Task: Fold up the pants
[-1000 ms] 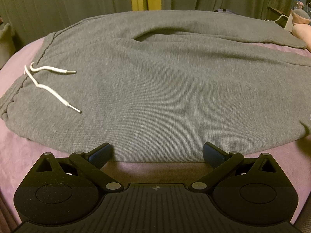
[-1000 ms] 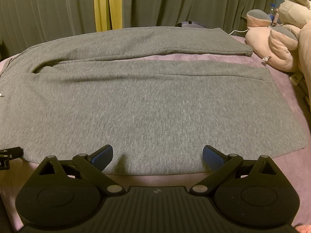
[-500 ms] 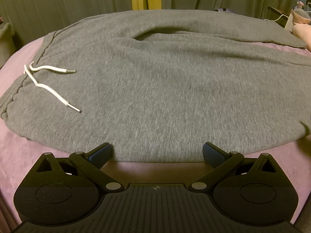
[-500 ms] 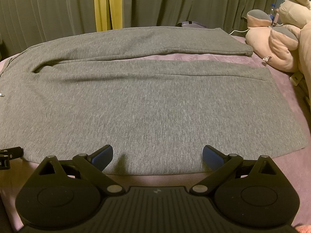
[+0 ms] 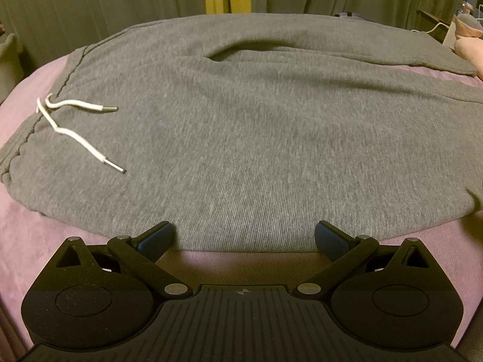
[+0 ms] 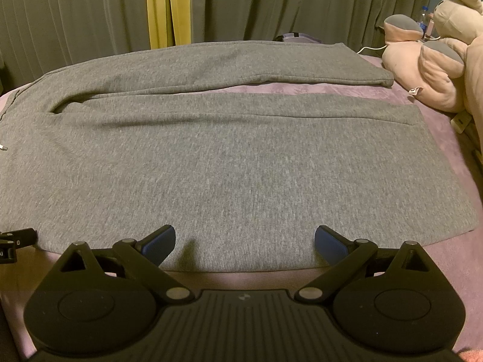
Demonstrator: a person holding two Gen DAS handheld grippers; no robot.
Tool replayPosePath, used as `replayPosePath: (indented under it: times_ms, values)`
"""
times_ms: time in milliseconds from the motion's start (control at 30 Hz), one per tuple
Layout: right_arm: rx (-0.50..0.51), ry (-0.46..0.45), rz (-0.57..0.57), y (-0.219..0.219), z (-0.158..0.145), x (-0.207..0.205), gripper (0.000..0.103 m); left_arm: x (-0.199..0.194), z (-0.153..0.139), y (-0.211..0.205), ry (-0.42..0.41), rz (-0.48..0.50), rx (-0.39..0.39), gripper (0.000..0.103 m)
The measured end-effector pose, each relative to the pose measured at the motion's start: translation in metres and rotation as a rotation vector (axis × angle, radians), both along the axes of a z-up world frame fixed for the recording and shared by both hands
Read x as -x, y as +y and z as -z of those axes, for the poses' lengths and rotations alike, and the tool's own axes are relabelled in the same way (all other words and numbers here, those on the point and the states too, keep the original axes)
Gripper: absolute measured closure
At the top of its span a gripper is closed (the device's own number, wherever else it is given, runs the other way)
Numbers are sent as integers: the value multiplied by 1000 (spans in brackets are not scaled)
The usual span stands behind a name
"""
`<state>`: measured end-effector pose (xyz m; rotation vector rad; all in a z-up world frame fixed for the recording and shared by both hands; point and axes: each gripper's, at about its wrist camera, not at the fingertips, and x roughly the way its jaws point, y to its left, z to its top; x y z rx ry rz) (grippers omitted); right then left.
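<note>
I have the grey pants (image 5: 241,138) spread flat across the purple bed cover (image 5: 18,235), waistband toward the bed's left edge and both legs running out toward the right edge, where the plush toys (image 6: 434,69) sit. The near leg lies along the near edge of the bed, the far leg lies close to the curtains (image 6: 271,3), and a strip of cover shows between them near the cuffs. The white drawstring (image 5: 75,132) rests loose on the front panel. My left gripper (image 5: 244,239) is spread wide, its blue pads at the near hem of the hip area with nothing between them; my right gripper (image 6: 245,241) is likewise spread wide at the near edge of the near leg, empty. I judge no fold has been made: this is the set-up for the first one, bringing one leg over the other. The next move calls for both grippers to slide under and pinch the near edge together, catching both layers of fabric, then lift evenly and carry it across to the far leg so the seams line up without dragging the drawstring.
</note>
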<state>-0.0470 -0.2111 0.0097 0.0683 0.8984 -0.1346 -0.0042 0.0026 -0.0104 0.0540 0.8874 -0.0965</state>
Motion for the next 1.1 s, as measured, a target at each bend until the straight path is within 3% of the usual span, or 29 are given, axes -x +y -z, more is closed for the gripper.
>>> replayPosePath:
  times_ms: [1100]
  values:
    - [6,9,-1,5,4,1,4,-3,0,-2,26,-7,-20,0]
